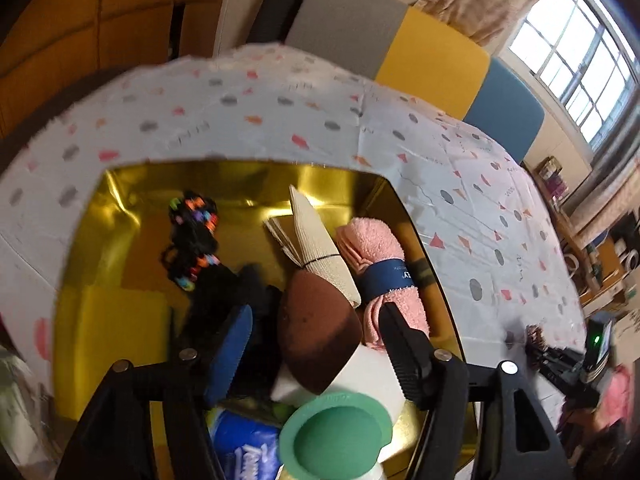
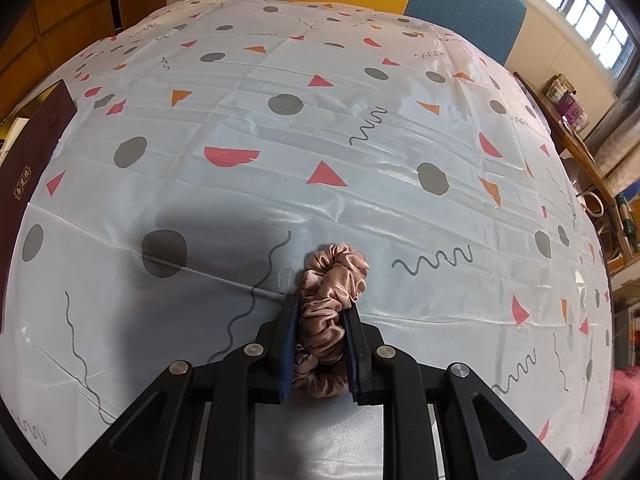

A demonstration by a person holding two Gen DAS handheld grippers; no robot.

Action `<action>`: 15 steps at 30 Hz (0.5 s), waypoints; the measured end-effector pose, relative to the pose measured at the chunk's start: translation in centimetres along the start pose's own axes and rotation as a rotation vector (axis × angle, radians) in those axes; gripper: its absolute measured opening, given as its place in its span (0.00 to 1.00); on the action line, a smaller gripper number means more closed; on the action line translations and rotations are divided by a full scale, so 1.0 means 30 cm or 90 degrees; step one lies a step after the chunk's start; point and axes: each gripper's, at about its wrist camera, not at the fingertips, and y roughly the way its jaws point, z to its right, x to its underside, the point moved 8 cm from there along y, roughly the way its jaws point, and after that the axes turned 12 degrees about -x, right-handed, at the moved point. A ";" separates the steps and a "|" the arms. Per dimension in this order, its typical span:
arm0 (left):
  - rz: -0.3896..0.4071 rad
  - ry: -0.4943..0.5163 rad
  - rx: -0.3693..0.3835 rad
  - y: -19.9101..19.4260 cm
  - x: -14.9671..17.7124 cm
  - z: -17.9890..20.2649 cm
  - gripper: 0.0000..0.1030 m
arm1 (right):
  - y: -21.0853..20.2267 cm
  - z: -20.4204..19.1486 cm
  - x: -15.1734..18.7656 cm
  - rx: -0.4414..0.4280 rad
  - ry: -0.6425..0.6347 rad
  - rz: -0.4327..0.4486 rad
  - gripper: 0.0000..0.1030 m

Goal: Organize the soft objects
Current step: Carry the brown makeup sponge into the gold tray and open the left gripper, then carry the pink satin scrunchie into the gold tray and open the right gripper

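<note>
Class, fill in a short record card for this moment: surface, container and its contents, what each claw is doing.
surface: table with patterned tablecloth
container: gold-lined box
contents: pink rolled towel, beige rolled cloth, black hair ties with coloured beads, brown-and-white item, yellow sponge
left claw: open above the box, gripping nothing
right claw: shut on pink satin scrunchie, at the tablecloth
</note>
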 end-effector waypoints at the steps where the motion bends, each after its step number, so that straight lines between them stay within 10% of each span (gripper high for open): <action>1: 0.013 0.005 -0.012 -0.019 0.000 -0.007 0.66 | 0.000 0.000 0.001 0.001 -0.001 0.000 0.19; 15: 0.148 0.026 -0.118 -0.297 0.061 -0.090 0.67 | -0.099 -0.064 -0.070 -0.007 0.001 0.053 0.16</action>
